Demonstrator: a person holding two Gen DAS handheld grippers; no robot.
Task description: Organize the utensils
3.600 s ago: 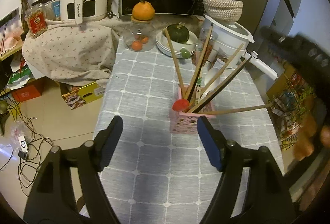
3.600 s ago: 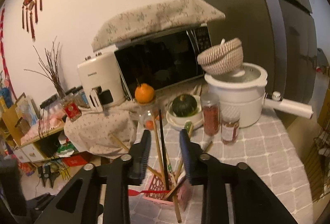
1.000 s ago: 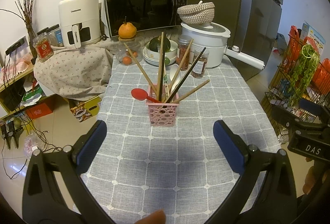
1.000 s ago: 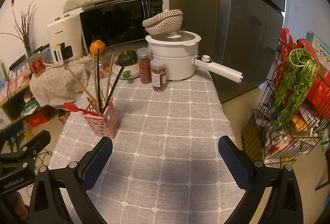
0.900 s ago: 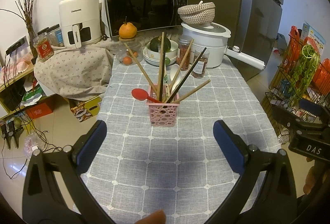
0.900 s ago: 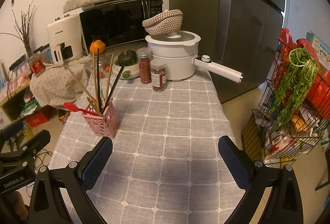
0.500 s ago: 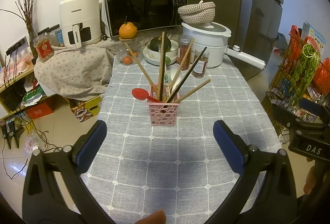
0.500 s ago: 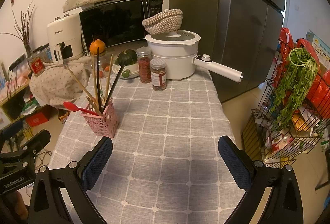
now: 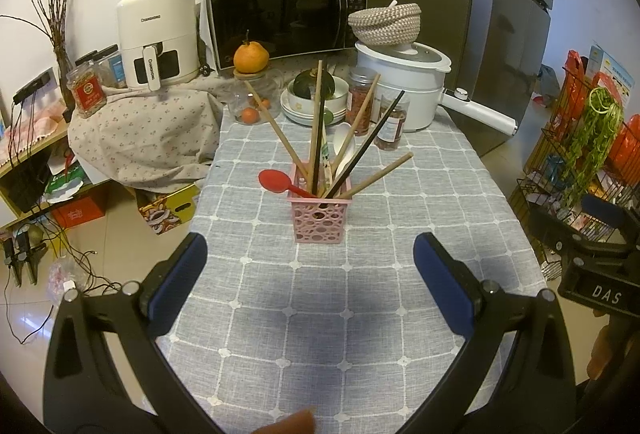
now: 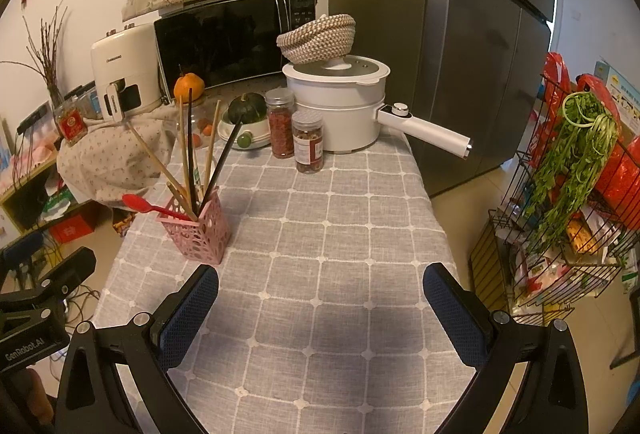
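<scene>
Bench (image 9: 420, 202): covered by a grey checked cloth; it carried the holder near its middle and the cookware at its far end.
Electric pot (image 10: 340, 106): white, at the far end of the bench, with a woven basket (image 10: 318, 36) on its lid, placed as it was 3.6 s earlier.
Left gripper (image 9: 310, 270): jaws spread wide and empty, hovering over the near bench short of the holder; 3.6 s earlier they sat narrower and right at the holder.
Right gripper (image 10: 320, 298): jaws wide apart and empty above bare cloth; 3.6 s earlier they were nearly closed among the chopsticks above the holder.
Pink utensil holder (image 9: 320, 216): upright on the bench, well ahead of both grippers.
Chopsticks (image 9: 316, 130): wooden and black ones fanned out of the holder, now leaning apart.
Red spoon (image 9: 276, 181): bowl stuck out over the holder's left rim.
White spoon (image 9: 344, 144): stood in the holder, bowl up.
</scene>
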